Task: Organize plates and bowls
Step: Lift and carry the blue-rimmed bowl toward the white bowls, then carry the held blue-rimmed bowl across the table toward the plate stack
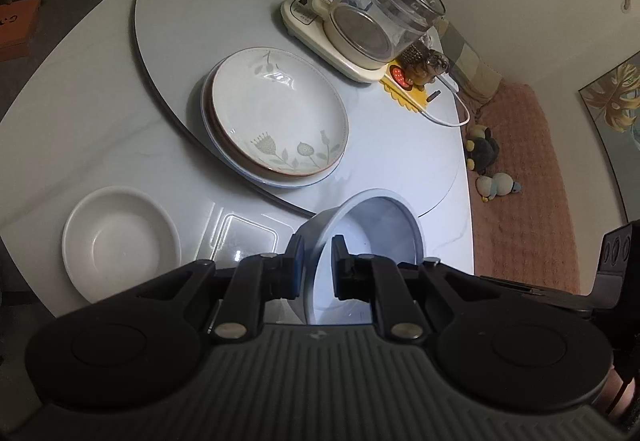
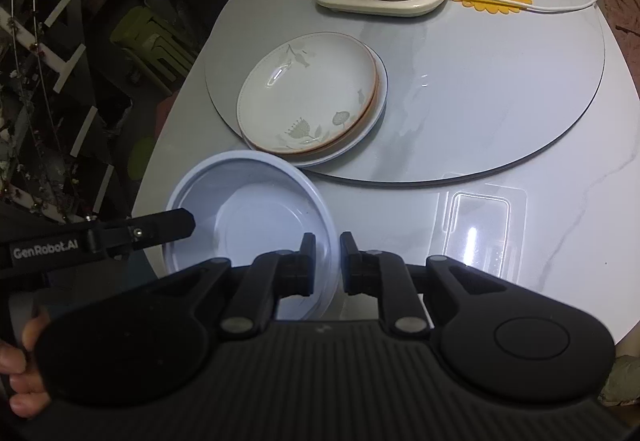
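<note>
pale blue bowl [image 2: 256,209] hangs over the near table [image 2: 520,113] edge just short of the stacked plates [image 2: 308,97], its rim pinched by both the left gripper [image 1: 318,255] and right gripper [image 2: 327,247]; glazed, stiff, likely slick and chippable, so the rim is the sensible hold.

The left gripper [image 1: 318,265] pinches the rim of a pale blue-grey bowl [image 1: 376,229], one finger inside and one outside, holding it tilted over the white marble worktop [image 1: 80,129]. A white shallow bowl [image 1: 120,241] sits to its left. Floral plates [image 1: 276,117] are stacked on the round turntable [image 1: 192,21], near a glass kettle [image 1: 384,13].
</note>
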`<state>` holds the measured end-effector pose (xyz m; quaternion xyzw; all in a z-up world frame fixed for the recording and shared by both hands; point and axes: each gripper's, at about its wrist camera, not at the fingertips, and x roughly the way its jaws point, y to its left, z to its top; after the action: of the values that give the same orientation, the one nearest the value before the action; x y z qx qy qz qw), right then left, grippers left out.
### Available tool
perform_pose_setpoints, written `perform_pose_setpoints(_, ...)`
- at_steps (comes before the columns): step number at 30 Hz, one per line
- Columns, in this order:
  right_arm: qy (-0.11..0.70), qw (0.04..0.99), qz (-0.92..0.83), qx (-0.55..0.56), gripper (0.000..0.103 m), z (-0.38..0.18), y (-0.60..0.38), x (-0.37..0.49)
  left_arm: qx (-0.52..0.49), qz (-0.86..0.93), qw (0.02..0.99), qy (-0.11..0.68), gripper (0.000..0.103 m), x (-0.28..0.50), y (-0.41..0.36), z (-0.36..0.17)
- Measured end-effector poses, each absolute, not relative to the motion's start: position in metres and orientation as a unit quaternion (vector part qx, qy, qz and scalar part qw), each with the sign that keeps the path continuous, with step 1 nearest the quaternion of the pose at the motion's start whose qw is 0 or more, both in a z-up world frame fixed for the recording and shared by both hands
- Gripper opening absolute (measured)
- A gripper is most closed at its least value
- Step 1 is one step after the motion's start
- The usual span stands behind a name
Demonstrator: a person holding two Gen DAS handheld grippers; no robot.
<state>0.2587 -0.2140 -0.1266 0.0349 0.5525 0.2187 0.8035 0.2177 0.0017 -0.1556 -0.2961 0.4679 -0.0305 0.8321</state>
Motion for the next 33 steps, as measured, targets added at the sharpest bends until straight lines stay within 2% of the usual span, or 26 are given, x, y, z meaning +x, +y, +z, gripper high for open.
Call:
perform_pose_setpoints(20, 0.559, 0.795, 0.236, 0.029, 0.016, -0.138, -0.116, 0.237, -0.31, -0.023, 0.838, 0.448, 0.014, 0.195, 0.109, -0.167)
perform_pose_setpoints(33, 0.558, 0.795, 0.239, 0.017, 0.016, -0.184, -0.069, 0.239, -0.316, 0.004, 0.824, 0.471, 0.015, 0.198, 0.152, -0.223)
